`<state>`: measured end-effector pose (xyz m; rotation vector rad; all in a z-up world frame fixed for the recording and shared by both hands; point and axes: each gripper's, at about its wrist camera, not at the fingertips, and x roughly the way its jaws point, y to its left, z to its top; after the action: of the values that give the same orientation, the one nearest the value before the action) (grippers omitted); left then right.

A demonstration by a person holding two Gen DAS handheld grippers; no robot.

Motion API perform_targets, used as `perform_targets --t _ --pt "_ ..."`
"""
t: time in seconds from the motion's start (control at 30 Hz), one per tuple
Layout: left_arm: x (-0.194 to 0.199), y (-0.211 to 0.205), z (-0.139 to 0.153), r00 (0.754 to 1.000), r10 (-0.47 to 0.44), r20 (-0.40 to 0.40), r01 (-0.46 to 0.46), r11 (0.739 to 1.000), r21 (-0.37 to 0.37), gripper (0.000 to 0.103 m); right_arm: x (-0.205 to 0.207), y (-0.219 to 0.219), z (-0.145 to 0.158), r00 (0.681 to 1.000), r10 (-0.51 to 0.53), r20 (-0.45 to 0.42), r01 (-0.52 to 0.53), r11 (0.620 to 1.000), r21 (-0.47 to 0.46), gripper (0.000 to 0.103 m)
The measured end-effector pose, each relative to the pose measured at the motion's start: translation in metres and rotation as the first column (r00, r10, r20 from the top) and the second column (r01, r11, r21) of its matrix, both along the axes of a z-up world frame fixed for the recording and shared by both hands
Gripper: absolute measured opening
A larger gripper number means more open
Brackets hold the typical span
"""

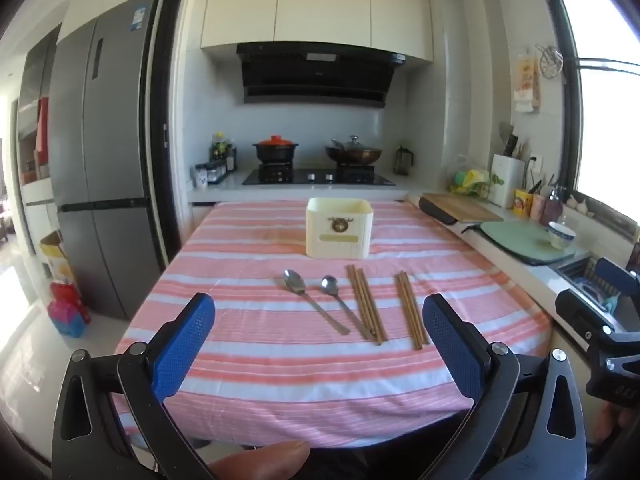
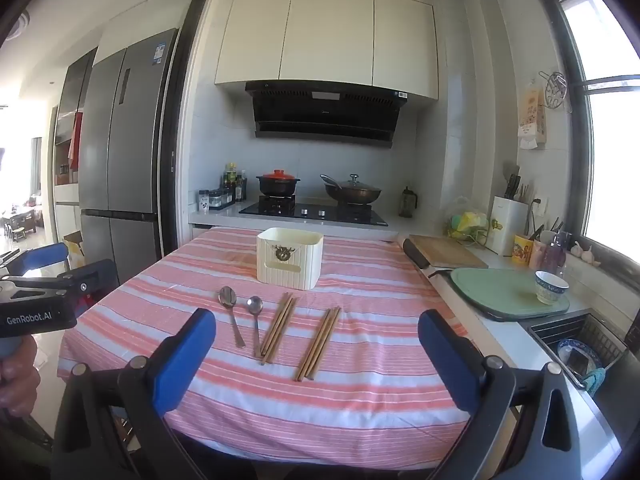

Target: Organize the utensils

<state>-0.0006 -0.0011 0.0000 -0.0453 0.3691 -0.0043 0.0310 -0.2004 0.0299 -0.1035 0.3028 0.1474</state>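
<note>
Left wrist view: left gripper (image 1: 319, 344) spread wide at bottom of frame, blue pads (image 1: 182, 344) apart, nothing between them, held above near edge of table under pink striped cloth (image 1: 248, 376). At centre of frame, two spoons (image 1: 312, 298) lying bowls away, handles converging toward lower right. Just right of them, first chopstick bundle (image 1: 366, 304), then second chopstick bundle (image 1: 412, 310), a gap between the two. Beyond, at upper centre of cloth, cream holder box (image 1: 339, 227), upright, apart from all utensils. Fingertip (image 1: 260, 462) at bottom edge. Black body of other tool at right edge.

Right wrist view: right gripper (image 2: 317, 346) likewise released, pads wide, empty, over near edge of cloth. Spoons (image 2: 240, 316) left of centre, first chopstick bundle (image 2: 278, 328) beside them, second chopstick bundle (image 2: 318, 344) nearer centre, all flat on cloth. Holder box (image 2: 290, 258) above them in frame. Hand (image 2: 18, 376) on left gripper's handle at left edge. Stove (image 2: 314, 210) with pots in background, bowl (image 2: 551, 287) on counter at right.
</note>
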Motion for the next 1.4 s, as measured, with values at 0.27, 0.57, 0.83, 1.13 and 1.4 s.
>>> perform_targets --t 0.27,0.57,0.83,1.13,1.4 --pt "0.0055 -0.0021 -0.0005 1.000 0.007 -0.021 -0.007 1.000 0.010 0.103 -0.0021 -0.0012 0.0025 1.000 0.001 0.009 -0.001 1.000 0.022 0.103" --pt "0.0051 -0.0039 -0.0012 1.000 0.006 -0.012 -0.006 1.000 0.017 0.103 -0.0009 0.0008 -0.0004 1.000 0.005 0.005 -0.005 1.000 0.018 0.103" --pt "0.0066 -0.0019 -0.0020 1.000 0.010 -0.018 -0.009 1.000 0.012 0.103 0.0015 0.0032 -0.0024 1.000 0.014 -0.006 -0.014 1.000 0.013 0.103" --pt "0.0069 -0.0025 -0.0037 1.000 0.006 -0.022 -0.005 1.000 0.010 0.103 0.0024 0.0050 -0.0044 1.000 0.021 -0.005 -0.021 1.000 0.009 0.103" --pt "0.0067 -0.0032 -0.0043 1.000 0.006 -0.021 -0.005 1.000 0.010 0.103 0.0010 0.0054 -0.0042 1.000 0.022 -0.005 -0.022 1.000 0.008 0.103"
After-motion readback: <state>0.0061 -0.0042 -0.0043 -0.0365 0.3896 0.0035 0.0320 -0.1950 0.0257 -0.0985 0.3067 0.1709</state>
